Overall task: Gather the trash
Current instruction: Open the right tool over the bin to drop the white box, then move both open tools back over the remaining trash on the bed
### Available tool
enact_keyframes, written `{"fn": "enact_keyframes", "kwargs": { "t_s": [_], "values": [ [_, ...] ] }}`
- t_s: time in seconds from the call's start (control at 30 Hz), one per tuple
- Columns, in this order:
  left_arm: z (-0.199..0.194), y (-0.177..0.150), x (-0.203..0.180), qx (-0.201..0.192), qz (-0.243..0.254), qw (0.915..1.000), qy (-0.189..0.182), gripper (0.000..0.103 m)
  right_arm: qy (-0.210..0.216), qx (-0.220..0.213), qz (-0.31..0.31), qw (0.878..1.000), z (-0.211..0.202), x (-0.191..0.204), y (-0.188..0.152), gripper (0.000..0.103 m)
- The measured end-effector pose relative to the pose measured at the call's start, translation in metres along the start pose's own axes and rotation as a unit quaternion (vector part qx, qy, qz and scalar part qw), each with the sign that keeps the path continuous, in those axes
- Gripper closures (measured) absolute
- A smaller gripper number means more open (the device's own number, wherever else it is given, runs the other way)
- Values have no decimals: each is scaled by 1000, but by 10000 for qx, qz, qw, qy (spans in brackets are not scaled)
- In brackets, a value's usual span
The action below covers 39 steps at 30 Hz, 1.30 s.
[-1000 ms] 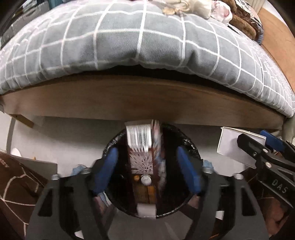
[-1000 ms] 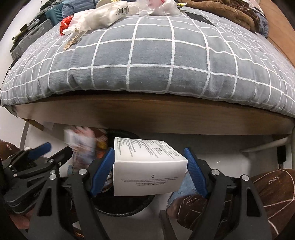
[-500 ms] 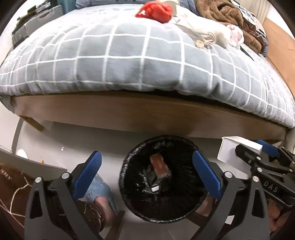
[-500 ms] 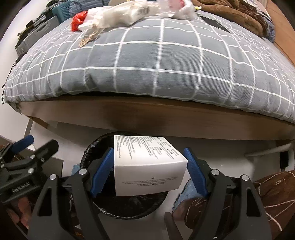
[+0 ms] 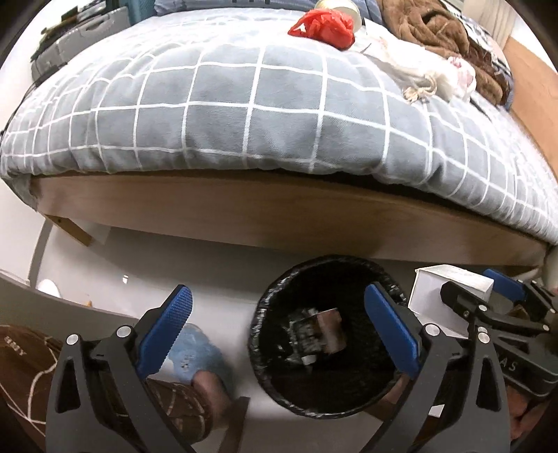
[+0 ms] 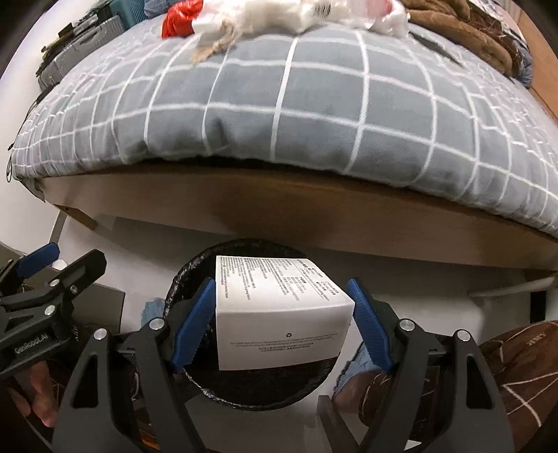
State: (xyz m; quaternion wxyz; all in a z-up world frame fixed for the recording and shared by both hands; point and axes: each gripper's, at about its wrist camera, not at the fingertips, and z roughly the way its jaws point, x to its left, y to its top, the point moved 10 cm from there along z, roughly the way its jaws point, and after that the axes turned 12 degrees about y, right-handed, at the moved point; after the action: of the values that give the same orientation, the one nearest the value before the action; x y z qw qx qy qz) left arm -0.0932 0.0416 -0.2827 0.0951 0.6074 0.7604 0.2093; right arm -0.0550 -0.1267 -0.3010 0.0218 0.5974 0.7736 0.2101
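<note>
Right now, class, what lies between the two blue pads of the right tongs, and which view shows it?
A white printed box, clamped between the pads of the right tongs above the black-lined trash bin. The right wrist view shows it best.

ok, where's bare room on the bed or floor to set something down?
Free: the front stretch of the grey checked duvet, short of the red crumpled bag, and the white floor between the wooden bed frame and the black-lined round bin. Crowded: the duvet's far right, with white bags and brown clothing.
</note>
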Motion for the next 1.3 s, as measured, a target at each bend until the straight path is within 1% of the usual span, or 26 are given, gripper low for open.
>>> {"fn": "enact_keyframes", "kwargs": {
  "t_s": [0.1,0.2,0.3,0.37,0.43,0.47,0.6,0.7,0.93,1.13,1.3],
  "values": [
    [3,-2,3,-32,111,9999,93,6,34,118,73,9999,10,0,-3,30],
    [10,-6,6,96,64,9999,88,6,134,270,189,9994,19,0,-7,30],
    [11,-6,7,99,101,9998,132,6,161,325,225,9991,25,-1,-9,32],
    [12,-7,6,92,163,9997,175,6,207,365,264,9988,29,0,-10,33],
    [14,-9,4,129,204,9996,172,6,170,373,253,9988,32,-1,-10,29],
    [15,-10,3,146,209,9995,171,6,186,387,260,9987,33,1,-10,24],
    [18,-11,2,171,207,9995,154,6,112,309,240,9992,33,-1,-8,12],
    [19,-12,0,182,214,9995,134,6,86,264,284,9992,31,-7,-6,8],
    [20,-16,-9,196,306,9993,75,6,-93,163,201,9996,23,-17,-2,8],
    [18,-16,-11,230,172,9996,8,6,-208,48,-17,9998,9,-22,4,8],
    [5,-9,-15,125,80,9999,-32,6,-279,-163,-27,9995,-13,-30,9,8]
  ]
}}
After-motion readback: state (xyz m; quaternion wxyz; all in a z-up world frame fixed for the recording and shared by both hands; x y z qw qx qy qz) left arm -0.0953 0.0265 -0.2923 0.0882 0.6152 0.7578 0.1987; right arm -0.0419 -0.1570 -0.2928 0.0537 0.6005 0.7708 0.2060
